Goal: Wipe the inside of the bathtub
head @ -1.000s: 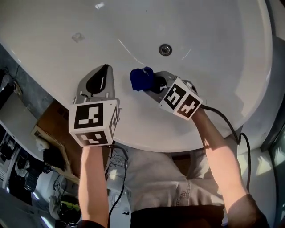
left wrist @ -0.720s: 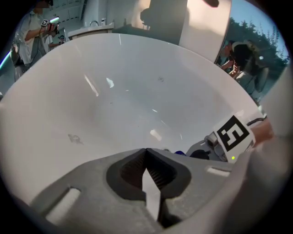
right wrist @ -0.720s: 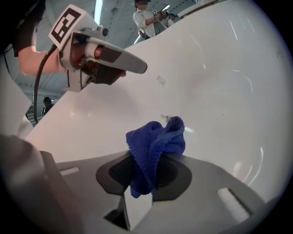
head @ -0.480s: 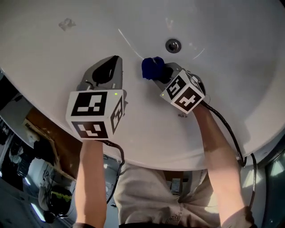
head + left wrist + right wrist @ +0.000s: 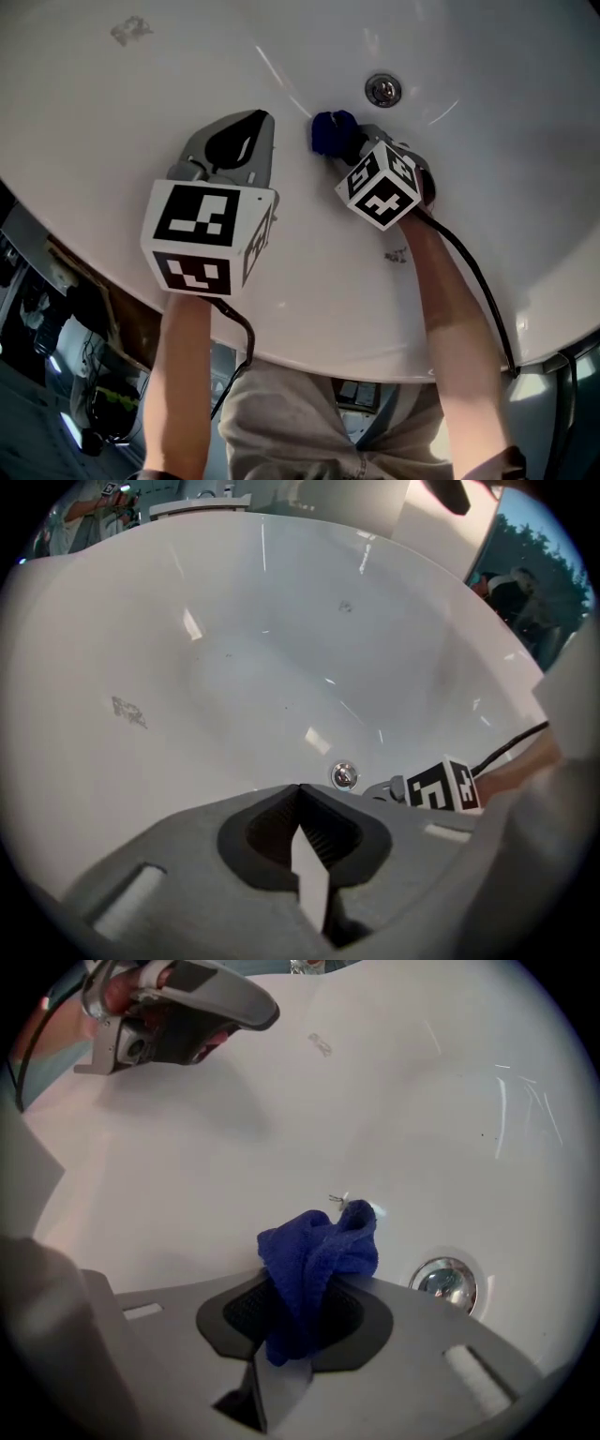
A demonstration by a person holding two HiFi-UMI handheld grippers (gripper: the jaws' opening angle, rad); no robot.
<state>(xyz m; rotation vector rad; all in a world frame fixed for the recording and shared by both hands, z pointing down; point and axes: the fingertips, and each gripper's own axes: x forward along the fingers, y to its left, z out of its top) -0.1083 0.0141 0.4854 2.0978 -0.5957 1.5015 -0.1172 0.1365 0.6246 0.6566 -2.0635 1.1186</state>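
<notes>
**Step in hand.** The wiping stroke is judged to be under way. The blue cloth (image 5: 314, 1260) is clamped between the jaws of the right gripper (image 5: 291, 1321), and its bunched free end is pushed out ahead of them. The cloth is held at the white inner wall of the bathtub (image 5: 141, 94), just to the near left of the drain (image 5: 382, 90). Contact with the wall is probable but cannot be confirmed. The left gripper (image 5: 300, 827) is carried over the wall to the left of the right gripper. Its jaws are closed together and nothing is held between them.

**Next move.** The cloth is to be pressed flat on the surface and drawn across it in a sweep. Enough cloth must be kept ahead of the jaws that the hard jaw tips are not dragged on the enamel. The grey smudge (image 5: 129, 30) at the far left is judged a likely area to be covered.

**Count.**
- Grippers: two
- Cloth: one
- Drain: one
- Smudges seen on the wall: one
</notes>
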